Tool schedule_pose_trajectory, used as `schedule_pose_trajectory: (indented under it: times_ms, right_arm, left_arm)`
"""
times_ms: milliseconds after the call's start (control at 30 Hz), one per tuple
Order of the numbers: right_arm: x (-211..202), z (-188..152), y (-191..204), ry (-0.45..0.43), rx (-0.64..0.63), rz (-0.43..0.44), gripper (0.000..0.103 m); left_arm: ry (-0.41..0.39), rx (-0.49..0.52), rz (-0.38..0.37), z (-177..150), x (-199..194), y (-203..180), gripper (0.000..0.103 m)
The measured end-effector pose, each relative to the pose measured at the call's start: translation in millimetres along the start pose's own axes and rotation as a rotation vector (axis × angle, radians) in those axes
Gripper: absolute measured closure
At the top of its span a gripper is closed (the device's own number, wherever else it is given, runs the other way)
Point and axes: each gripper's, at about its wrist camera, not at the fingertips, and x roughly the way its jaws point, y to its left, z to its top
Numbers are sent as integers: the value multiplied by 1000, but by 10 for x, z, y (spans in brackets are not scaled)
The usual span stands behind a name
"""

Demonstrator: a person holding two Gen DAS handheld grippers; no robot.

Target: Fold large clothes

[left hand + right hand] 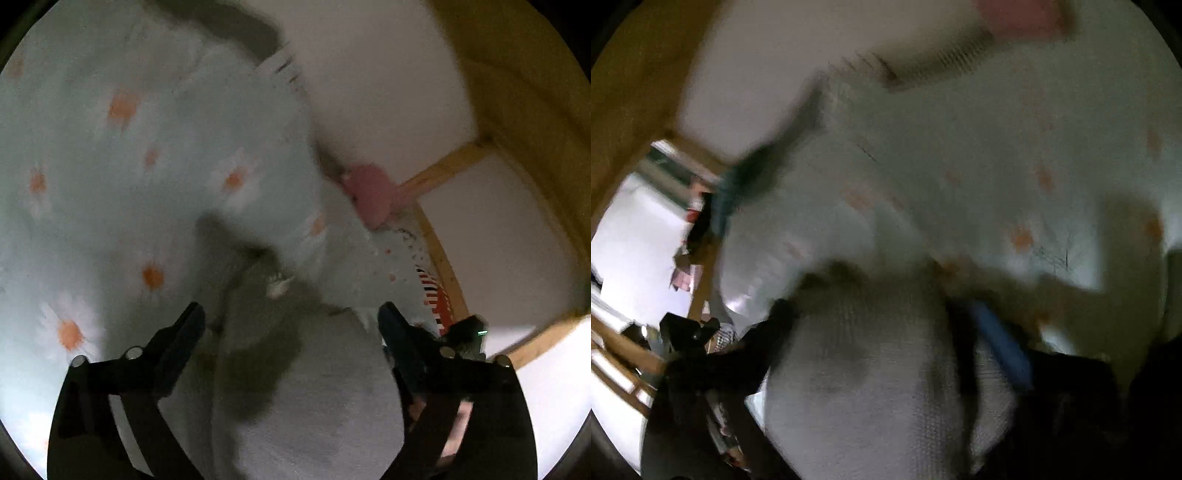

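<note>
— Starting closest in: what are the tongs doing?

— From the left wrist, the left gripper (291,314) has its jaws spread wide, and a bunched grey garment (306,398) fills the gap between the two fingers. The fingers (184,332) stand apart on either side of the cloth; nothing is pinched.

— And the other one?

— The right gripper (882,306) also looks wide apart, with the same grey knit garment (871,387) heaped between its fingers, though the picture is smeared — I cannot tell whether the fabric is clamped or just lying there.

— Where does the garment lie?

— On a pale bedspread (110,184) printed with orange-centred daisies. Just beyond the garment, the bedspread (1015,166) spreads out. Farther past it, at the bedspread's edge, sits a pink cushion-like shape (369,195), touching or nearly touching the cover. Behind that runs a wooden frame (439,173) against a white wall (388,92).
</note>
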Motion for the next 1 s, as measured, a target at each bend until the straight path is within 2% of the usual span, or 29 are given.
schedule_pose_trajectory:
  times_ms: [67, 133, 167, 200, 267, 300, 333, 367, 467, 500, 567, 633, 667, 733, 767, 833, 867, 967, 1000]
  right_arm:
    - [-198, -42, 252, -12, -55, -41, 3]
    - [-282, -230, 488, 22, -118, -68, 3]
    - [-244, -365, 557, 42, -146, -79, 3]
    - [-159, -472, 597, 56, -166, -94, 3]
    - [154, -762, 653, 131, -249, -231, 3]
    - [378, -938, 622, 176, -303, -357, 3]
    - [579, -1090, 597, 214, -377, -450, 3]
    - [661, -1166, 566, 217, -406, -473, 3]
    - [608, -1113, 474, 171, -336, -488, 4]
    - [570, -1078, 501, 151, -328, -514, 4]
    - [485, -1057, 642, 129, -339, -555, 4]
    - [386, -1111, 903, 92, -413, -542, 4]
    - [428, -1171, 1008, 119, -456, -541, 4]
    - [654, -1317, 972, 206, -515, -576, 4]
    - [679, -1340, 879, 200, -512, -572, 4]
    - [579, -1236, 595, 199, -410, -508, 4]
    - [456, -1183, 530, 182, -373, -513, 4]
    - [161, -1129, 572, 122, -338, -542, 4]
    - [95, -1155, 616, 128, -327, -452, 3]
  left_arm:
    - [14, 88, 13, -141, -203, -317, 6]
    - [77, 145, 61, -258, -85, -469, 6]
    - [115, 189, 141, -428, 47, -542, 6]
    - [125, 217, 205, -446, 176, -563, 6]
    - [150, 282, 380, -652, 460, -542, 6]
    - [173, 318, 464, -732, 694, -509, 4]
    - [183, 333, 502, -795, 790, -420, 4]
    - [193, 319, 491, -808, 785, -338, 4]
    - [233, 113, 327, -712, 711, 77, 4]
    - [231, 102, 312, -686, 713, 138, 4]
    - [227, 153, 349, -704, 686, 89, 4]
    - [207, 185, 385, -719, 663, 32, 4]
    - [199, 187, 390, -729, 633, 22, 4]
    - [193, 176, 383, -746, 590, 56, 4]
    - [193, 174, 382, -736, 558, 59, 4]
    - [197, 170, 372, -749, 540, 73, 4]
    - [197, 168, 374, -723, 682, -34, 4]
    - [186, 173, 379, -724, 643, -8, 4]
    - [180, 173, 382, -752, 684, -5, 4]
